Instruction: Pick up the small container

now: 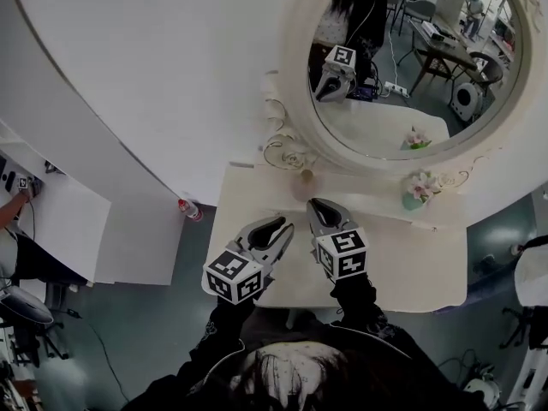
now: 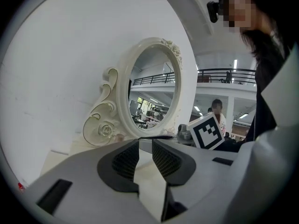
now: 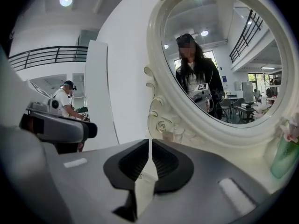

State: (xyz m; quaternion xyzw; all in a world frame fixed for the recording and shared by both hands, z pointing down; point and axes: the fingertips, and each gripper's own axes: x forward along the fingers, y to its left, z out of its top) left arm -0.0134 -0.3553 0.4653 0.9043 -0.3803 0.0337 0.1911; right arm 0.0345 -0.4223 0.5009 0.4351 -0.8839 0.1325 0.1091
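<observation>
Container [image 1: 306,178] by the mirror [image 1: 294,67] looks light, perhaps fragile: pinch its sides; left claw [image 1: 277,224] and right claw [image 1: 319,205] sit closed, empty.

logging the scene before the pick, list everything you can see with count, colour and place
table: 1, white, under both grippers
mirror: 1, oval, cream carved frame, at the back of the table
small container: 1, tan, on the table at the foot of the mirror, ahead of the grippers
vase: 1, green with pink flowers, on the table at the right, below the mirror
bottle: 1, pale with a red cap, on the floor left of the table
left gripper: 1, grey and black, over the table, jaws shut, empty
right gripper: 1, grey and black, beside it, jaws shut, empty
</observation>
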